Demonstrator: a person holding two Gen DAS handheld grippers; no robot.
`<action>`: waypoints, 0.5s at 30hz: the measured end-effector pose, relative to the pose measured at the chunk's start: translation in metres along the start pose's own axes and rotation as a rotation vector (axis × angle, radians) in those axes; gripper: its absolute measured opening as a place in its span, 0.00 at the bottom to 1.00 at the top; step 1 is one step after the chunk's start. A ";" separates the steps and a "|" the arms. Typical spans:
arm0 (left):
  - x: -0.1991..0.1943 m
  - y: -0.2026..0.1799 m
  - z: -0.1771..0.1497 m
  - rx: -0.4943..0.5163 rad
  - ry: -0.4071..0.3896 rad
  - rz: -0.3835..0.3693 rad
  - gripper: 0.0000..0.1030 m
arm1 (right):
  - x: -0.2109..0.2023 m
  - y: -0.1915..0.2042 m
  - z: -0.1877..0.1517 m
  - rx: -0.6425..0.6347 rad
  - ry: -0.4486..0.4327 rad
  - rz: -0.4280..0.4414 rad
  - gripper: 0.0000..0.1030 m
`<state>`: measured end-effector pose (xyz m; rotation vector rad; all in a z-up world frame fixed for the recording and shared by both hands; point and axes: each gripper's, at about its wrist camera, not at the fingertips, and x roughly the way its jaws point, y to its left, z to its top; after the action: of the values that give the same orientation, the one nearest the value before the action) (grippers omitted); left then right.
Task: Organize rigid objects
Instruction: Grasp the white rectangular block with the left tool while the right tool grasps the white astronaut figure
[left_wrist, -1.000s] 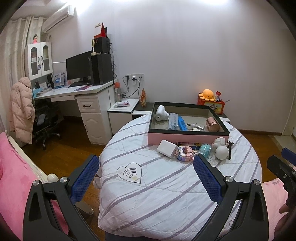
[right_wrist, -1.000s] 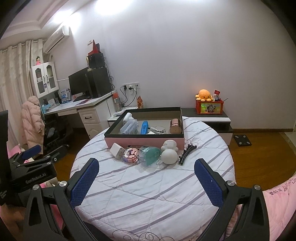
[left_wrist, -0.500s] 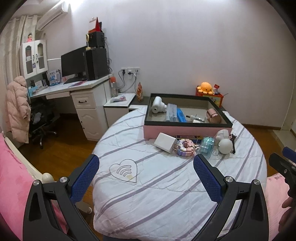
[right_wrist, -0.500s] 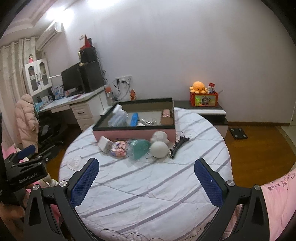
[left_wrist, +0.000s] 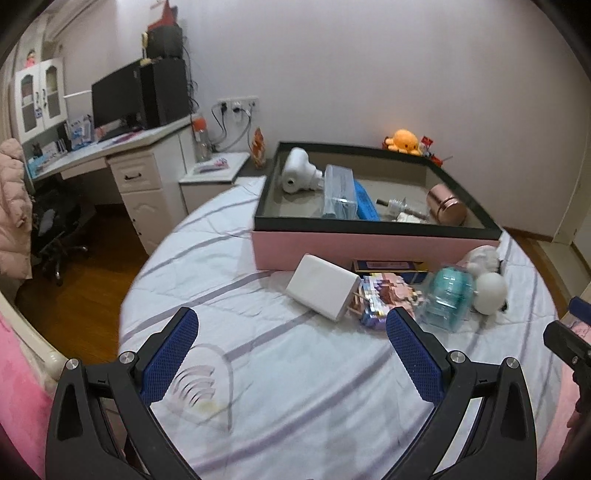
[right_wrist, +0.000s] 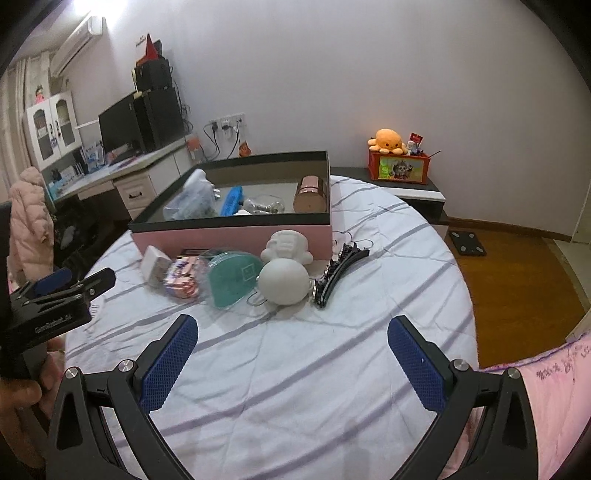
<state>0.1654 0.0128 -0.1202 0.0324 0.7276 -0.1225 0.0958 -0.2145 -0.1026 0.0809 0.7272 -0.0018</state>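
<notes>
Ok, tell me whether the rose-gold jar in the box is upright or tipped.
Tipped: the rose-gold jar lies on its side inside the pink box.

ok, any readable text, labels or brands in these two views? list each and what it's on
"GenRobot_AI" (approximate, small and skewed): on the side of the left gripper, seen in the right wrist view.
Dark blue flat box in front of the pink box: label blurred.
Red box under the orange plush: picture only, unreadable.
Nothing else legible.

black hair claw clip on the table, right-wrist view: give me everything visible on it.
The hair claw clip is long, curved, glossy black, plastic by the look, with a row of teeth along its length. It lies on its side on the striped tablecloth, free of both grippers, just right of the white ball. Its far end nears the pink box; contact unclear.
</notes>
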 end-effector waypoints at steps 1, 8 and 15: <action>0.008 -0.001 0.002 0.003 0.012 -0.008 1.00 | 0.006 0.000 0.004 -0.009 0.005 -0.003 1.00; 0.051 -0.006 0.014 -0.009 0.075 -0.052 1.00 | 0.050 0.001 0.026 -0.050 0.051 -0.031 1.00; 0.073 0.007 0.013 -0.088 0.151 -0.181 0.93 | 0.083 0.008 0.037 -0.102 0.091 -0.047 0.96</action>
<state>0.2286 0.0120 -0.1592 -0.1093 0.8858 -0.2626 0.1826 -0.2068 -0.1298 -0.0338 0.8193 -0.0062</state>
